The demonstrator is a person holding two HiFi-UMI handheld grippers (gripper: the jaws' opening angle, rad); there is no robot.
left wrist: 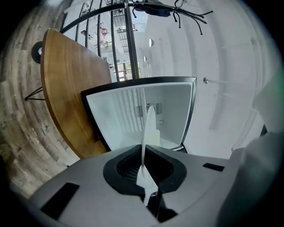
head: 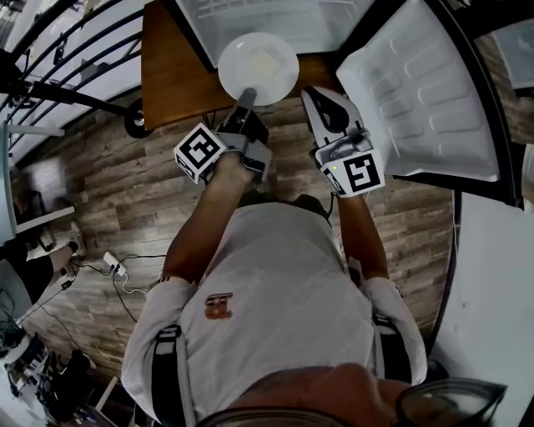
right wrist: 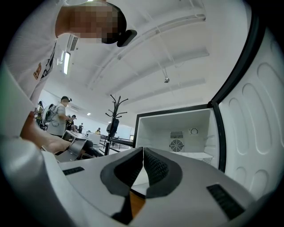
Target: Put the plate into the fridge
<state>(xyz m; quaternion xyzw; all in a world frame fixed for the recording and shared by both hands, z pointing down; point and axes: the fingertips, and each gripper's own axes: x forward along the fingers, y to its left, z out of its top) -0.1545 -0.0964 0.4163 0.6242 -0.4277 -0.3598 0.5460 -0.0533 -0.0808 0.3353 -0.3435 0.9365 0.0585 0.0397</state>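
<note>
A round white plate (head: 259, 67) hangs in the air in front of the open fridge (head: 275, 18). My left gripper (head: 246, 100) is shut on the plate's near rim. In the left gripper view the plate (left wrist: 148, 122) shows edge-on and upright, clamped between the jaws of the left gripper (left wrist: 143, 147), with the white fridge interior (left wrist: 124, 119) straight behind it. To the plate's right, my right gripper (head: 319, 102) is shut with nothing between its pads. In its own view the right gripper (right wrist: 143, 150) faces the fridge interior (right wrist: 177, 131), which has a round fan grille on its back wall.
The fridge door (head: 425, 92) stands swung open at the right, its ribbed inner side (right wrist: 259, 124) next to my right gripper. A wooden table (head: 175, 75) stands left of the fridge. A coat rack (right wrist: 114, 111) and several people are far off.
</note>
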